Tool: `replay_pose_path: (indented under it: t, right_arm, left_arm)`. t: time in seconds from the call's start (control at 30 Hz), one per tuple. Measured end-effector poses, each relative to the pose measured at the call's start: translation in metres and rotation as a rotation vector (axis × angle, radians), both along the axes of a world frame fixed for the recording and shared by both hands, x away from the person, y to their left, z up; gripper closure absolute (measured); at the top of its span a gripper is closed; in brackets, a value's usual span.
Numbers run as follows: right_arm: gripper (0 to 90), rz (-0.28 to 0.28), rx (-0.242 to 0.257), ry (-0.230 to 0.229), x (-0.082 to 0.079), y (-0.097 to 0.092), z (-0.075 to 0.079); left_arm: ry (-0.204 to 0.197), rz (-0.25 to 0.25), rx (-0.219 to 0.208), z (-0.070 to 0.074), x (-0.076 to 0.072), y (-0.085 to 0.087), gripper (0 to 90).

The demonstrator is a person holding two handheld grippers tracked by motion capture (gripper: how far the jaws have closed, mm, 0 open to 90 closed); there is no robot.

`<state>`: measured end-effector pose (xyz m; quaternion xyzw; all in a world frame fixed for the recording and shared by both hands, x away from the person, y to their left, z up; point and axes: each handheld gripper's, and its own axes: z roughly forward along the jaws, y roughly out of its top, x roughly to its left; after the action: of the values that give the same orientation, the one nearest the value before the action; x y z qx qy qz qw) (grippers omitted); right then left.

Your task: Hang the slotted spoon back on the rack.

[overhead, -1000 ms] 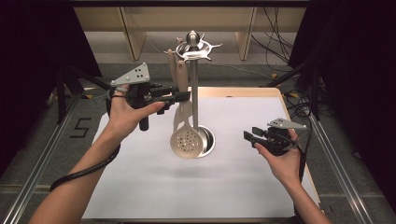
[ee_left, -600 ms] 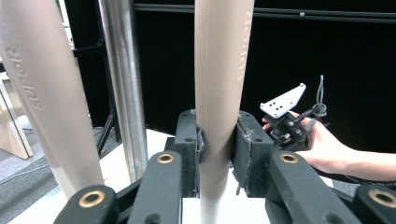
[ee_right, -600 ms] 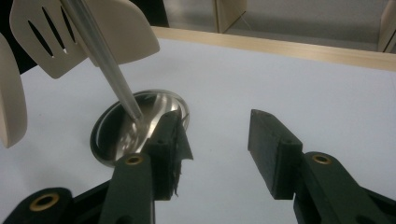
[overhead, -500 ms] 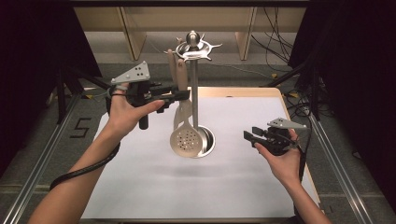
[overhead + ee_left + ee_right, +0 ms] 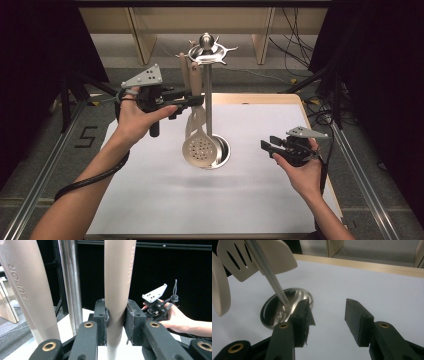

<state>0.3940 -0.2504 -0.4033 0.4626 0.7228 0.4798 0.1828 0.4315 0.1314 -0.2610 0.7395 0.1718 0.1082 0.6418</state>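
Observation:
A steel utensil stand (image 5: 208,90) rises from a round base (image 5: 222,152) mid-table, with several beige utensils hanging from its top hooks, among them a perforated skimmer (image 5: 199,150). My left gripper (image 5: 192,100) is raised beside the pole and shut on one beige utensil handle (image 5: 116,290); its pads press both sides. A second beige handle (image 5: 27,290) and the pole (image 5: 71,285) stand left of it. My right gripper (image 5: 267,146) hovers low to the right of the base, open and holding nothing (image 5: 328,315). Ahead of it are the base (image 5: 272,312) and a slotted spatula (image 5: 237,262).
The white mat (image 5: 165,200) covers the wooden table (image 5: 300,107). Metal frame rails (image 5: 35,190) run along both sides, cables trail on the floor at the back right, and dark curtains flank the table.

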Motion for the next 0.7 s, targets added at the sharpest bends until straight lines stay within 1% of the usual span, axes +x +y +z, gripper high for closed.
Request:
replay_pose_path:
  t: [0.03, 0.1, 0.17, 0.2, 0.27, 0.43, 0.5, 0.53, 0.57, 0.6, 0.63, 0.7]
  right_arm:
    - [55.5, -0.005, 0.008, -0.012, 0.0005, 0.0008, -0.0008]
    - [55.5, -0.007, 0.021, 0.002, -0.0006, 0.0019, -0.0005]
    - [55.5, -0.010, 0.018, 0.002, -0.0005, 0.0018, -0.0007]
    - [55.5, -0.005, 0.011, -0.007, 0.0001, 0.0011, -0.0008]
    - [55.5, -0.006, 0.019, 0.002, -0.0004, 0.0015, -0.0007]
    - [55.5, -0.011, 0.021, 0.004, -0.0006, 0.0020, -0.0003]
    - [55.6, -0.001, 0.005, 0.020, -0.0011, 0.0004, 0.0008]
    - [55.5, 0.010, -0.028, 0.005, 0.0000, -0.0022, 0.0014]
    - [55.5, 0.011, -0.032, -0.002, 0.0004, -0.0025, 0.0012]
    - [55.5, 0.013, -0.013, -0.006, 0.0009, -0.0015, 0.0003]
    - [55.5, 0.012, -0.017, 0.001, 0.0005, -0.0017, 0.0007]
    - [55.5, 0.013, -0.013, 0.001, 0.0006, -0.0016, 0.0006]
  left_arm:
    - [0.001, 0.000, 0.001, -0.0001, 0.0005, -0.0001, 72.4]
    - [0.003, 0.001, -0.001, -0.0003, 0.0012, -0.0003, 72.4]
    - [0.002, 0.003, -0.002, -0.0004, 0.0017, -0.0007, 72.4]
    - [0.004, 0.002, -0.002, -0.0005, 0.0020, -0.0007, 72.4]
    - [0.006, 0.002, 0.000, -0.0004, 0.0026, -0.0009, 72.4]
    - [0.007, 0.002, 0.004, -0.0001, 0.0042, -0.0019, 72.4]
    - [0.007, 0.001, 0.005, -0.0001, 0.0048, -0.0025, 72.4]
    - [0.008, 0.001, 0.005, 0.0000, 0.0053, -0.0029, 72.4]
    - [0.007, 0.001, 0.006, 0.0000, 0.0057, -0.0033, 72.4]
    - [0.008, 0.001, 0.006, 0.0000, 0.0060, -0.0037, 72.4]
    - [0.008, 0.002, 0.006, 0.0000, 0.0062, -0.0040, 72.4]
    - [0.009, 0.002, 0.006, 0.0000, 0.0067, -0.0046, 72.4]
